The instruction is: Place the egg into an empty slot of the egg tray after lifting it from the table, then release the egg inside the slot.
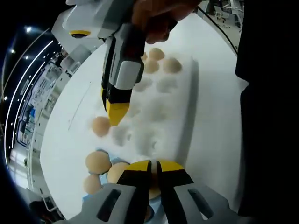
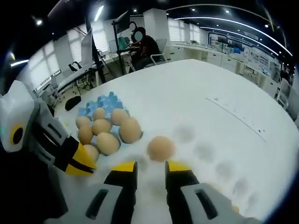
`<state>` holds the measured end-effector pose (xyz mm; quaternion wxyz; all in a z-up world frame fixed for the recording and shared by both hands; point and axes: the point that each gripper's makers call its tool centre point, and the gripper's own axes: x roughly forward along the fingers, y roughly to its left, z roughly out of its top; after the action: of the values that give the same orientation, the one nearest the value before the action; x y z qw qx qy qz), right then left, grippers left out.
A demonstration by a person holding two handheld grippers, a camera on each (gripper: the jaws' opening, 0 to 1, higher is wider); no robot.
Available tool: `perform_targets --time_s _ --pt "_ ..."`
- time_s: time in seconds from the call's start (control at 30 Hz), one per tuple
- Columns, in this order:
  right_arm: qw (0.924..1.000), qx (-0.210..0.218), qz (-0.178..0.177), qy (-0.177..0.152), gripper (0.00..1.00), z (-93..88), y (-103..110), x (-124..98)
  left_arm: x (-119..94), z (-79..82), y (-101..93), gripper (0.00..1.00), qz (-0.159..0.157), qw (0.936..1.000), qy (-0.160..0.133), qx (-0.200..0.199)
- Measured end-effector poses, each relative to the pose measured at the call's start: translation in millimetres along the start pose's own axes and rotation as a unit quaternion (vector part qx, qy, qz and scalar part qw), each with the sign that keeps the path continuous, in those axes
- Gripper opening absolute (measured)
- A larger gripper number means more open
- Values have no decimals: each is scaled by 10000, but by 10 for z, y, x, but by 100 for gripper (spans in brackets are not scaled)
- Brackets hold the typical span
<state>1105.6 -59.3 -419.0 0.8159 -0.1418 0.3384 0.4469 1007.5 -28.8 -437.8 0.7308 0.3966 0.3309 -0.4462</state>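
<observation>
**One egg in the tray, seven more beside it**

In right gripper view: right gripper [image 2: 149, 170] with jaws spread apart, holding nothing, just before single egg [image 2: 161, 148] seated in a near-edge slot of white egg tray [image 2: 219, 163]. Beside the tray, on white worktop [image 2: 196, 93], a cluster of seven loose eggs [image 2: 108, 130] lying on a blue mat [image 2: 103, 101], counted as far as visible. Left gripper [image 2: 77, 163] entering from the side, close to that cluster; jaw state not clear here.

In left gripper view: left gripper [image 1: 154, 170] with jaws nearly pressed together, only a thin gap, nothing pinched; whether fully closed, cannot tell. Egg tray [image 1: 187, 112] ahead, about three eggs [image 1: 161, 63] at its far end, blurred. Right gripper [image 1: 117, 109] pointing down next to one egg [image 1: 101, 126] at the tray's edge, not touching it. Near the tray, three loose eggs [image 1: 99, 162] visible.
</observation>
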Motion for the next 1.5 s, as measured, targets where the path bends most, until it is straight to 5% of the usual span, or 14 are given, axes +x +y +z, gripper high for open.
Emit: perform_targets --time_s 0.4,1.5 --pt "9984 -522 -179 81 27 46 -103 292 8 -1 15 5 -29 10000 -33 -79" --pt "9992 -122 -340 154 27 58 -118 276 1 6 -5 5 43 9998 175 18"
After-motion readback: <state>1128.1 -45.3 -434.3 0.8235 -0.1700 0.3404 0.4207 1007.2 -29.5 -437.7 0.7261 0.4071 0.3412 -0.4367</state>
